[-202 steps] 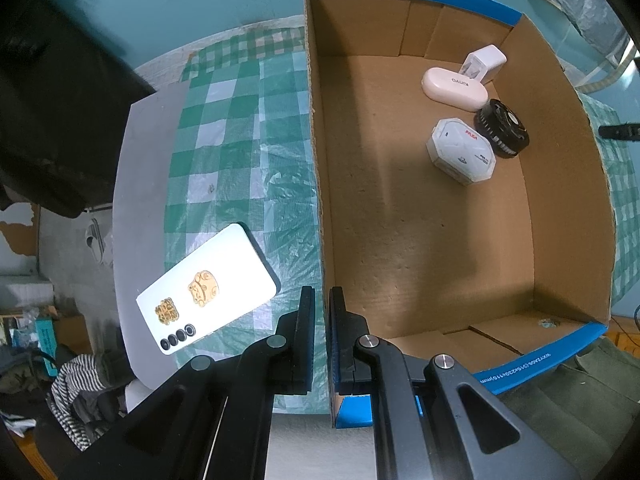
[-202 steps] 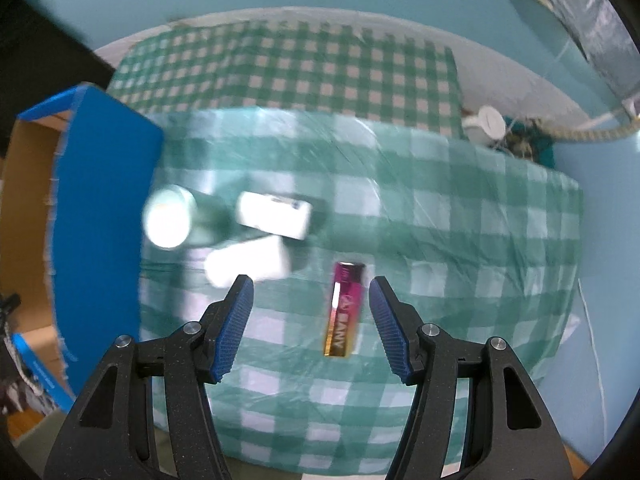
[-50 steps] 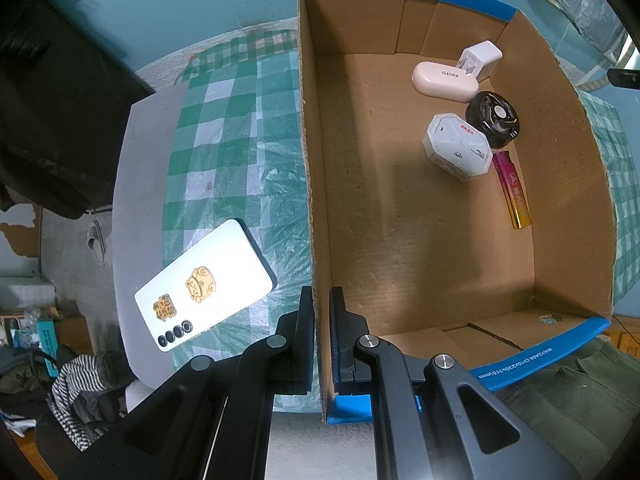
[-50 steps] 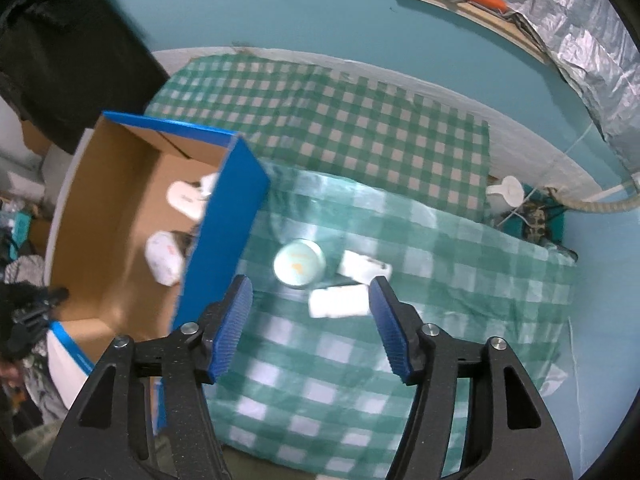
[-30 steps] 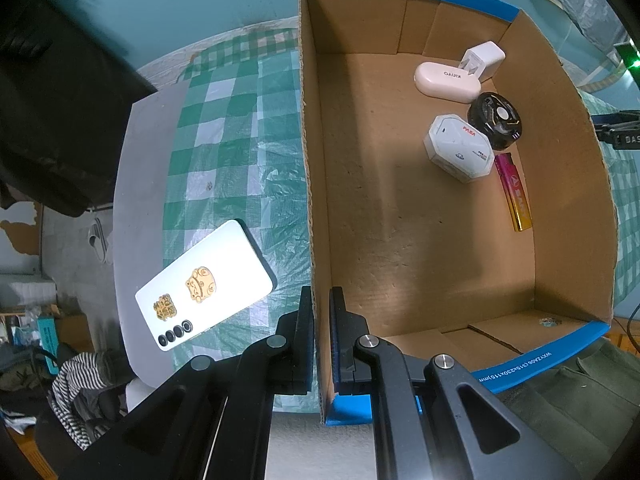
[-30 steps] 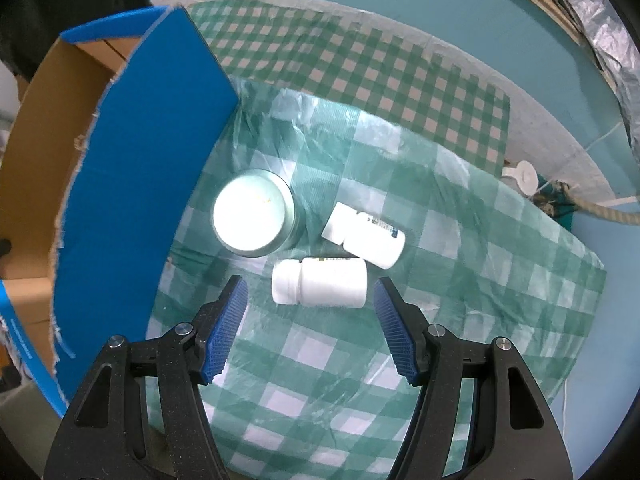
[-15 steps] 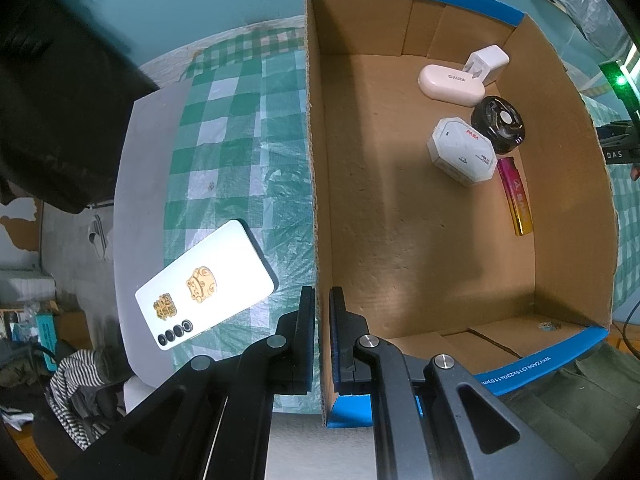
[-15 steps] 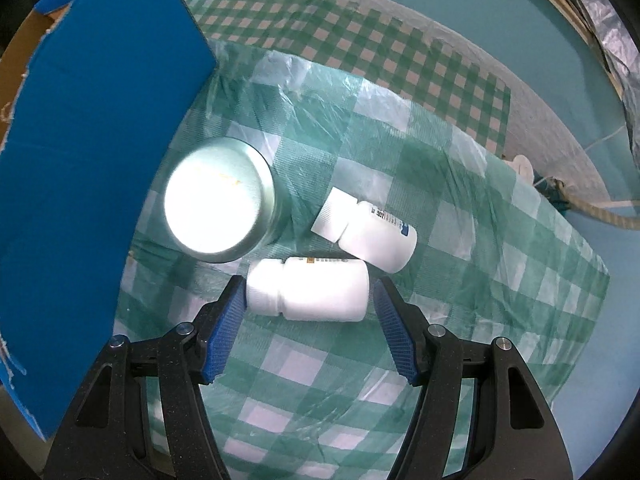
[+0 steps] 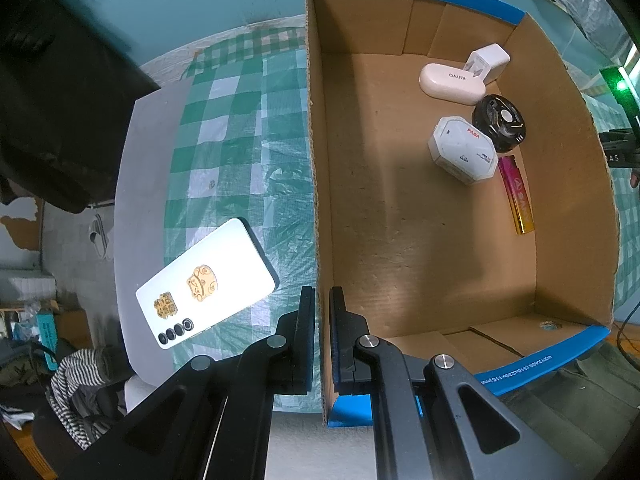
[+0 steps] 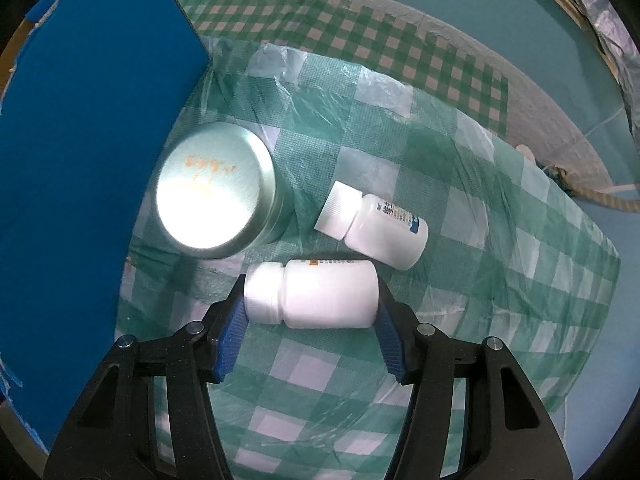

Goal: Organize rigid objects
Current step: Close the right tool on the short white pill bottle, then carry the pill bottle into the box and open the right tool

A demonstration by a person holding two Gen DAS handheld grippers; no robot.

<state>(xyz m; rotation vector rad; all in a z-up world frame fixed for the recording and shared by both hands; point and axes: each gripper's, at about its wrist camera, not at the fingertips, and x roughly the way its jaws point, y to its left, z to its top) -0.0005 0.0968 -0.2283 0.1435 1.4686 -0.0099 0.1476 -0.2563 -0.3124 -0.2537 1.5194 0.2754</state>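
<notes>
On checked cloth [image 10: 460, 208], white bottle [image 10: 320, 294] lies crosswise, cap pointing left.

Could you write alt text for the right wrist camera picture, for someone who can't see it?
The right gripper is closing end to end on a white pill bottle lying on a green checked cloth. Beyond lie a second white bottle, a round tin and a blue box wall.

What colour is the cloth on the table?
The cloth is green and white checks. It shows best in the right wrist view.

My tabletop [image 9: 132, 184] wears a green checked cloth [image 9: 240, 152]; on it I see a cardboard box [image 9: 560, 128], phone [image 9: 208, 280], tin [image 10: 216, 192] and two white bottles [image 10: 320, 292].
</notes>
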